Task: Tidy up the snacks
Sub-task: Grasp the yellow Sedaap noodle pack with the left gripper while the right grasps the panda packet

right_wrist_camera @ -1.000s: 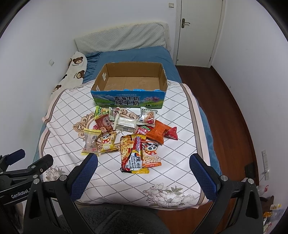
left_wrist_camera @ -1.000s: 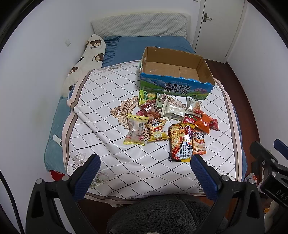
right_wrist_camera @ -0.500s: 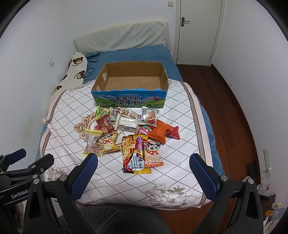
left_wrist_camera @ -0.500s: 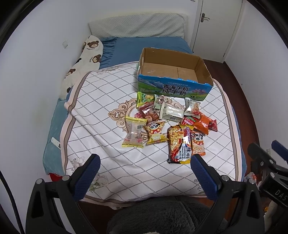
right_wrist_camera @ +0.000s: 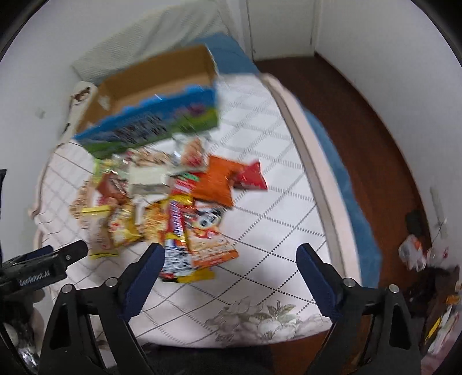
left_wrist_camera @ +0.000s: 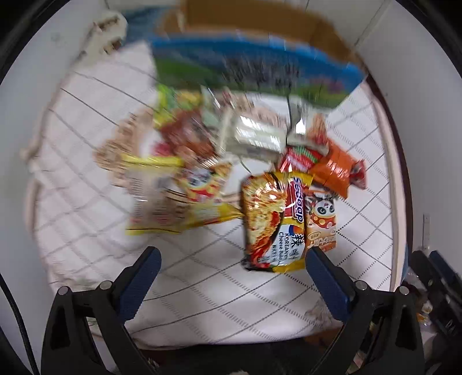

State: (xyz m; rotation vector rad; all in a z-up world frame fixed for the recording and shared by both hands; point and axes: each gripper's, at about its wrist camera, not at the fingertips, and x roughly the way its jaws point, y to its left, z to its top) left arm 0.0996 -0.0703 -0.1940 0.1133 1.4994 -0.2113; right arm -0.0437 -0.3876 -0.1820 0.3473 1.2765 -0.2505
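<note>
Several snack packets lie in a loose pile on the quilted bed cover [left_wrist_camera: 202, 277]. The nearest is a yellow noodle packet [left_wrist_camera: 273, 222], beside an orange panda packet [left_wrist_camera: 322, 222]; both also show in the right wrist view, the noodle packet [right_wrist_camera: 173, 236] and the panda packet [right_wrist_camera: 208, 239]. An open cardboard box with a blue-green front [left_wrist_camera: 254, 66] stands behind the pile; it also shows in the right wrist view [right_wrist_camera: 153, 98]. My left gripper [left_wrist_camera: 231, 265] is open and empty just short of the noodle packet. My right gripper [right_wrist_camera: 231, 259] is open and empty, right of the pile's near end. Both views are motion-blurred.
The bed cover [right_wrist_camera: 274, 230] ends at a pale border on the right, with wooden floor [right_wrist_camera: 361, 121] beyond it. A bear-print pillow [left_wrist_camera: 106, 26] lies at the far left. Clutter sits on the floor at the far right [right_wrist_camera: 418, 253]. The left gripper shows at the right view's left edge [right_wrist_camera: 43, 262].
Both grippers have moved forward and down toward the snack pile, which now looks much larger. The right view has swung so the pile sits to its left. The snacks lie as before.
</note>
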